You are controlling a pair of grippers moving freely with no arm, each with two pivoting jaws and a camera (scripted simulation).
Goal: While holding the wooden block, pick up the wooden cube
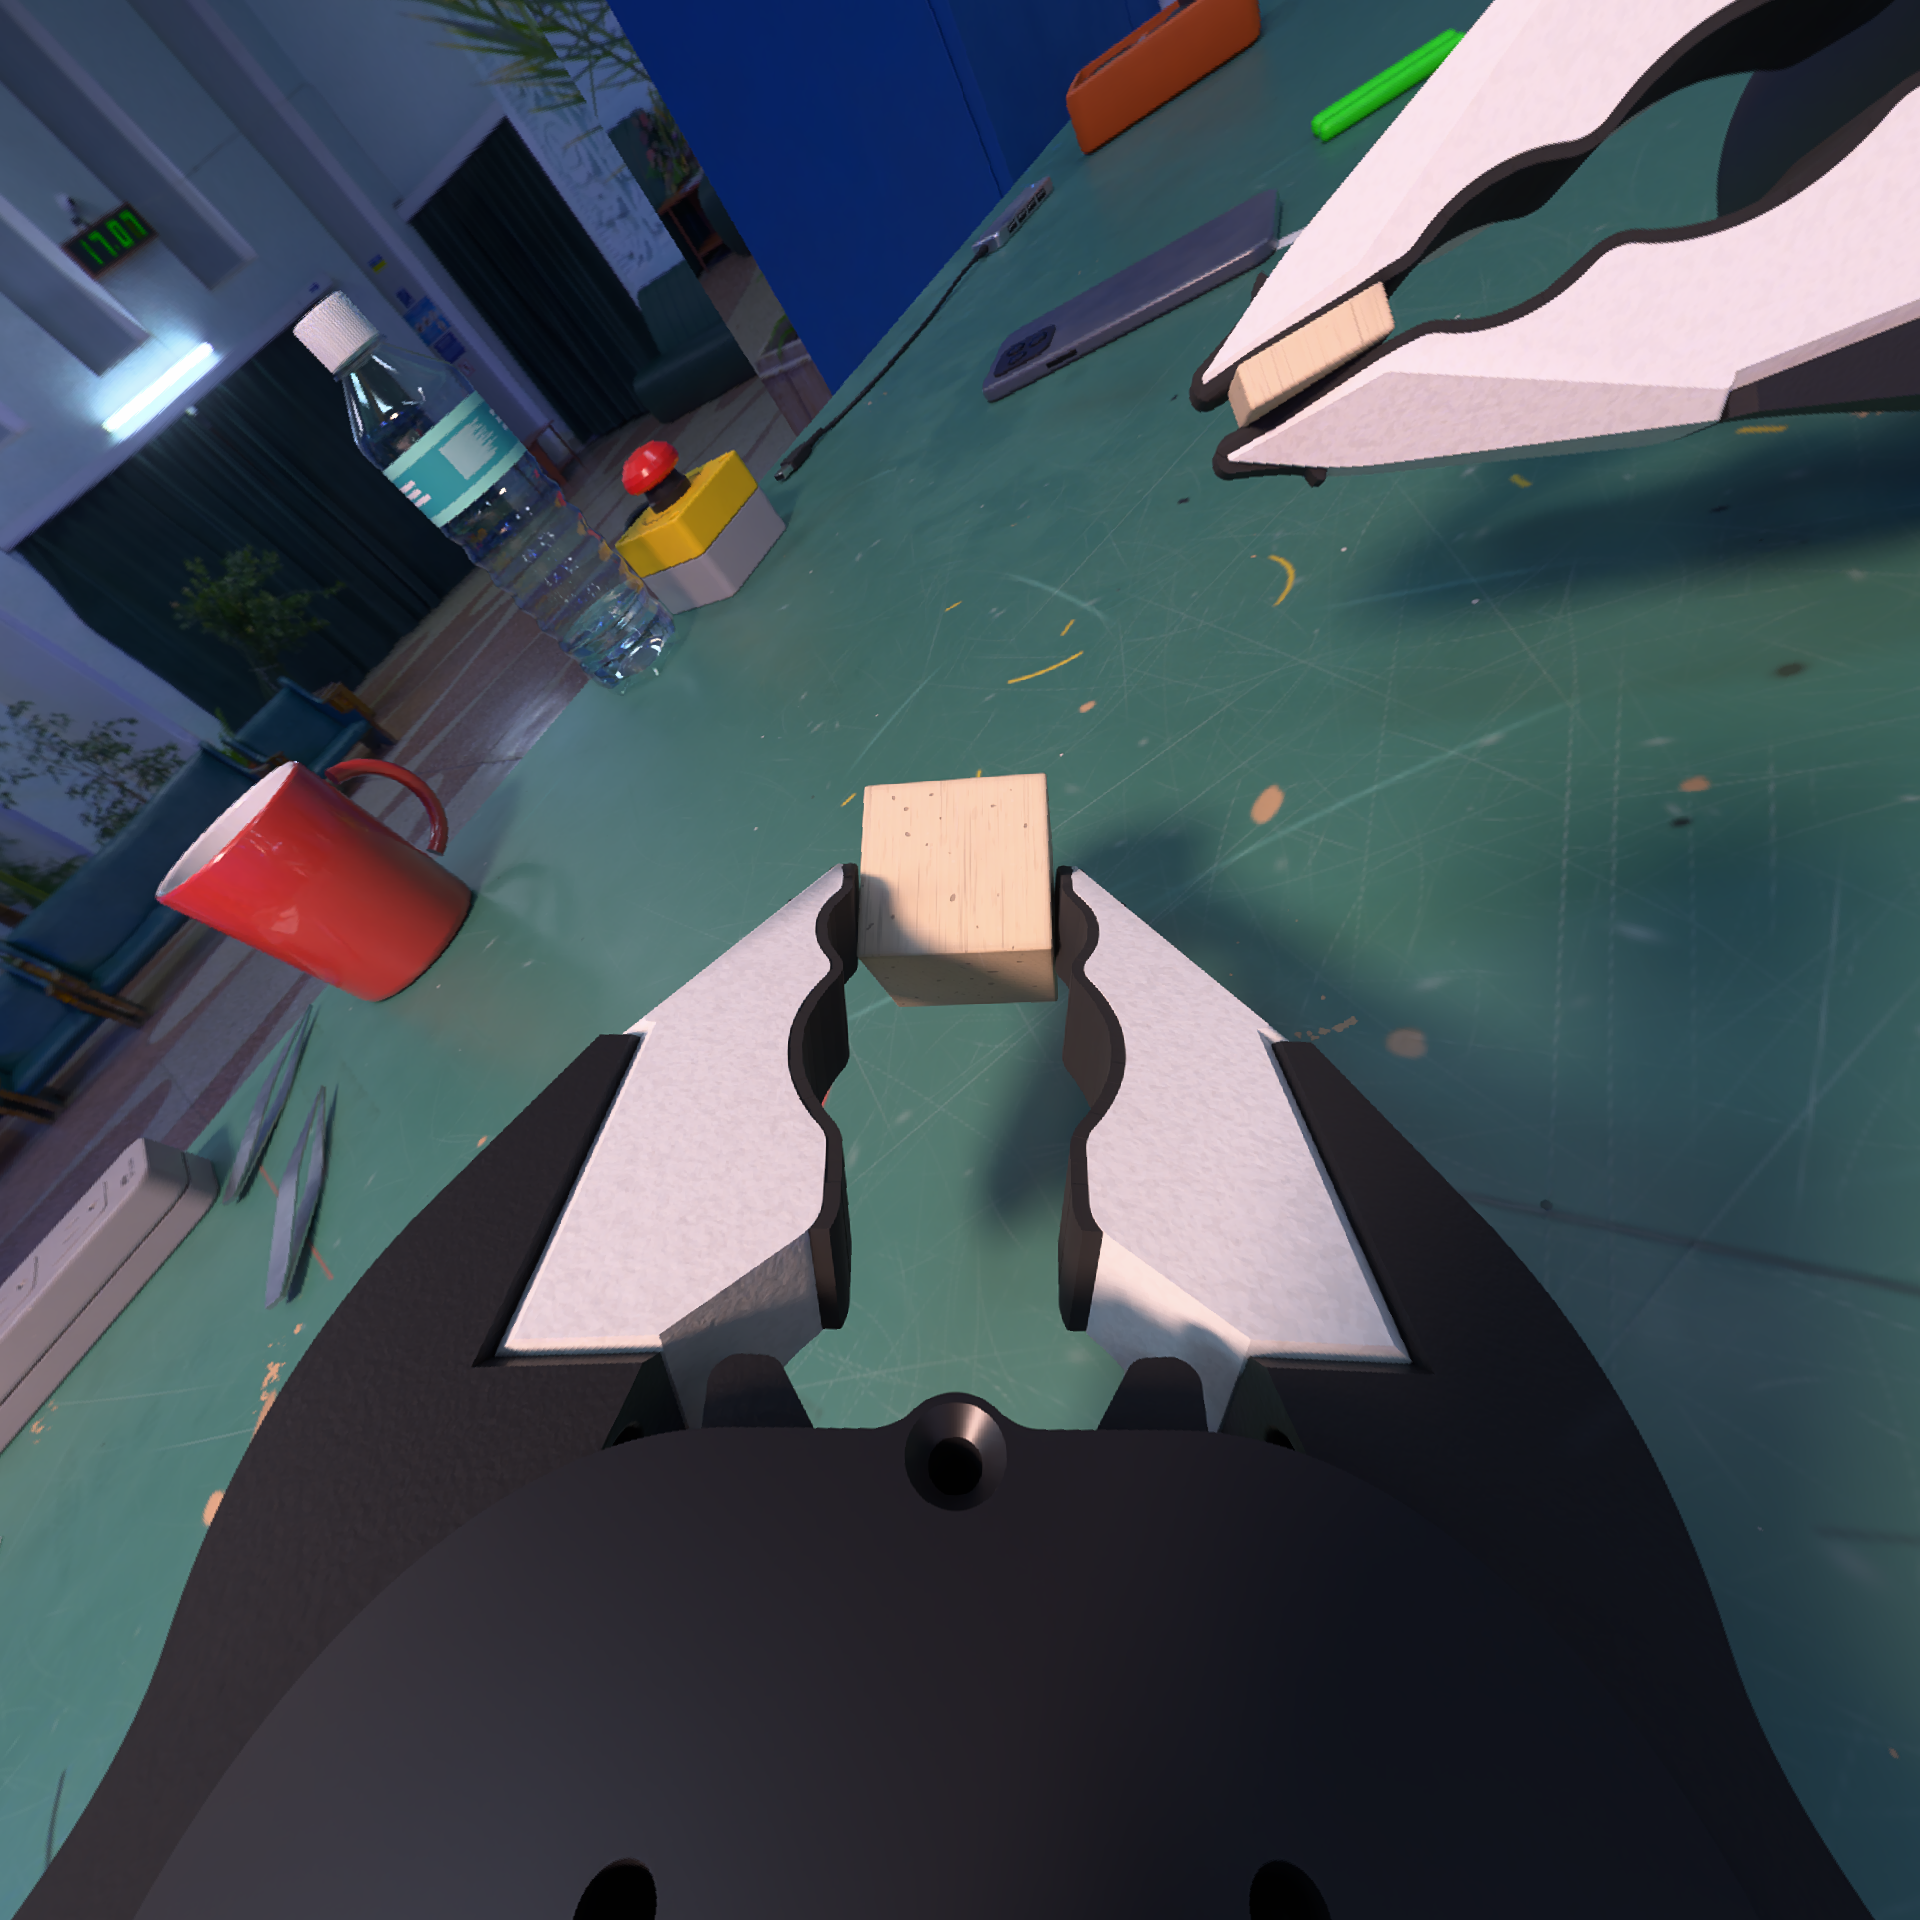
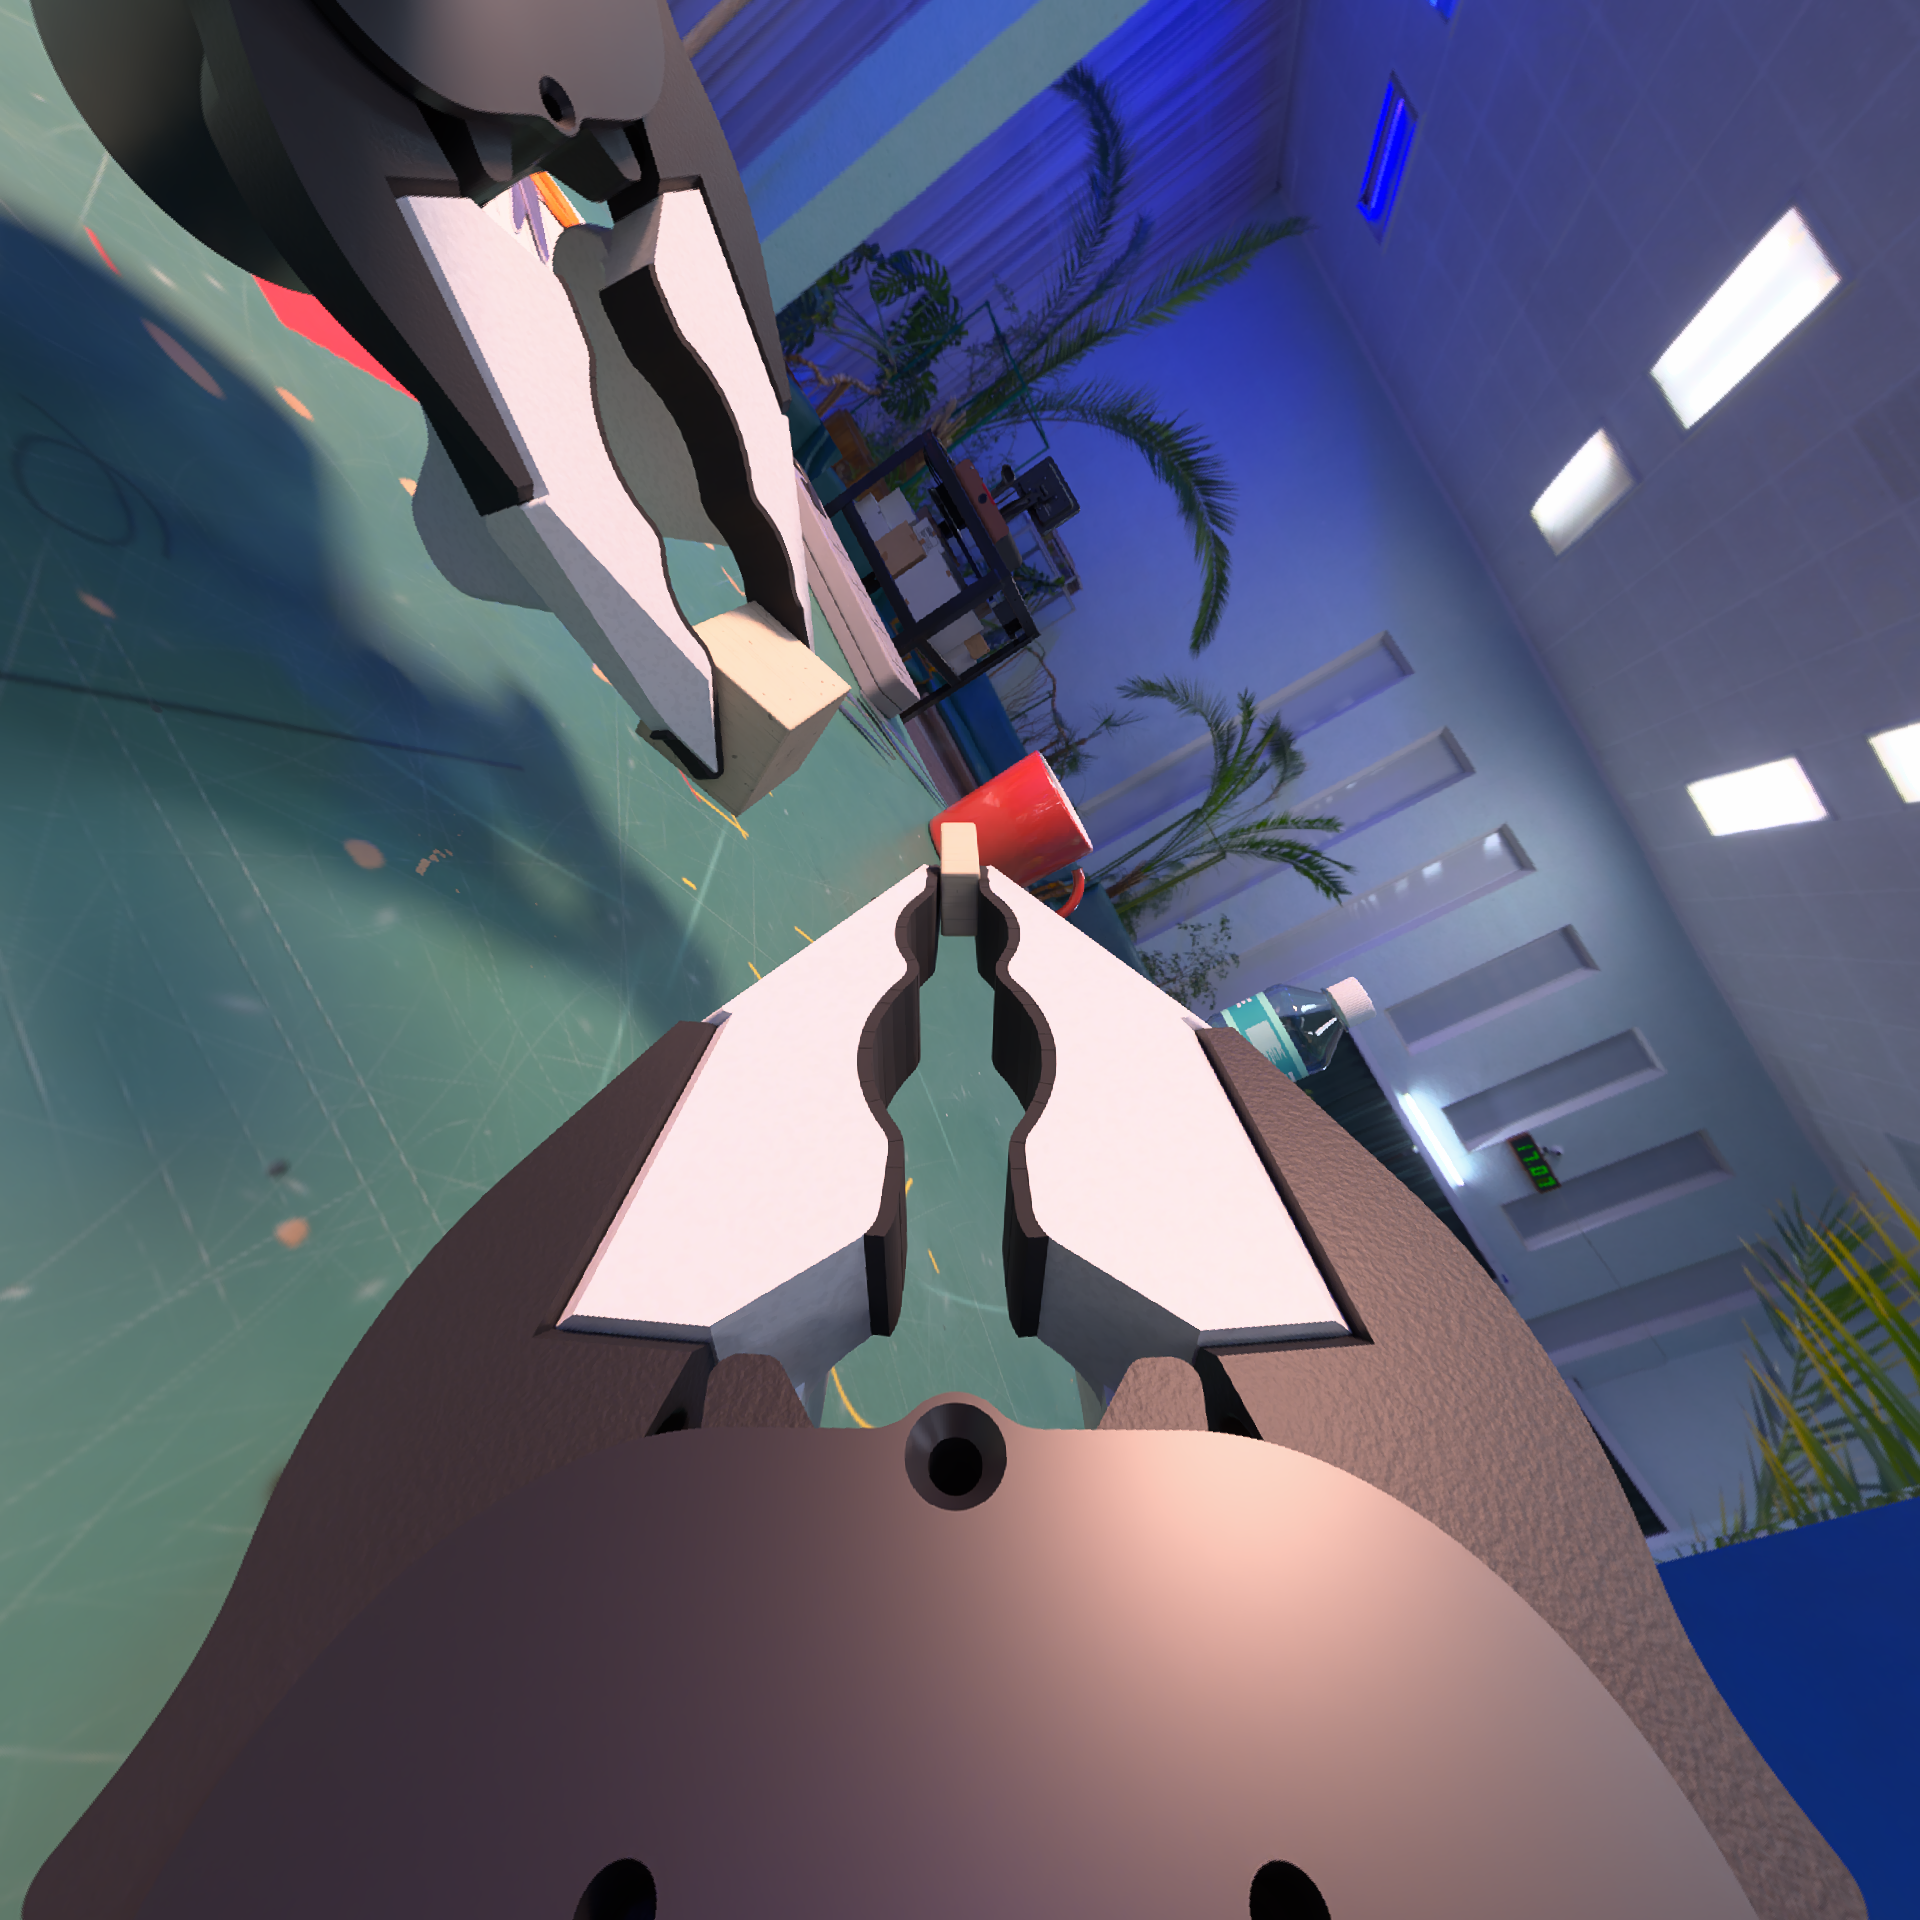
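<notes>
While a red mug (image 1: 312, 883) and bottle (image 1: 488, 488) stand at left of frame, the left gripper (image 1: 956, 904) clamps the wooden cube (image 1: 956, 883); the right gripper (image 2: 958, 883) pinches the thin wooden block (image 2: 958, 873).

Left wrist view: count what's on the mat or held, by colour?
Wood: 2, wooden cube, wooden block
Red: 1, mug
Yellow and grey with red button: 1, button box
Orange: 1, case
Green: 1, marker
Grey: 1, phone
Clear: 1, water bottle
Total: 8

Pale wooden cube (image 1: 956, 883), red mug (image 1: 312, 883), green mat (image 1: 1351, 935)
</notes>
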